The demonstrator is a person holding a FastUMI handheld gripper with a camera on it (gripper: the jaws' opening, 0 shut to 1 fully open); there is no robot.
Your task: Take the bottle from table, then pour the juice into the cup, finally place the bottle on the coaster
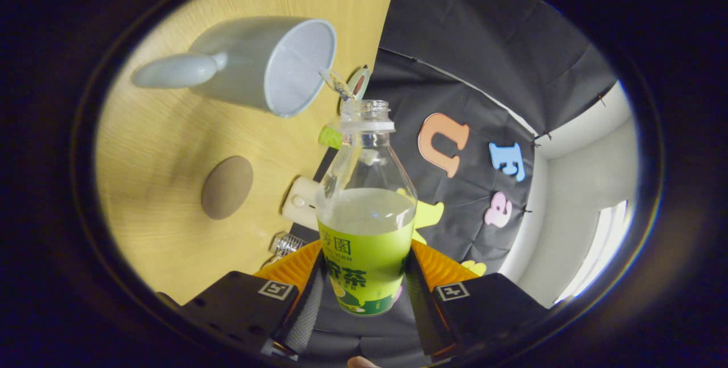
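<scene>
- Both fingers of the gripper (364,294) pressed against the labelled lower part of the bottle (367,209), one on each side, so the bottle was pinched between them.
- Uncapped, the bottle pointed away from the camera along the fingers, its open neck nearest the cup.
- Pale juice (365,210) sat in the lower half of the clear body, its surface just above the green label; the upper part looked empty.
- Just beyond the bottle's mouth stood the pale cup (267,63) on the wooden table (153,157), its opening turned toward the bottle and its handle on the far side from the bottle.
- Whether liquid was leaving the mouth could not be told, though a small clear glint showed between the neck and the cup's rim.
- On the table, apart from the cup and off to the side of the bottle, lay a round brown coaster (227,187) with nothing on it.
- Near the table's edge, beside the bottle, sat a small cream-coloured object (300,204).
</scene>
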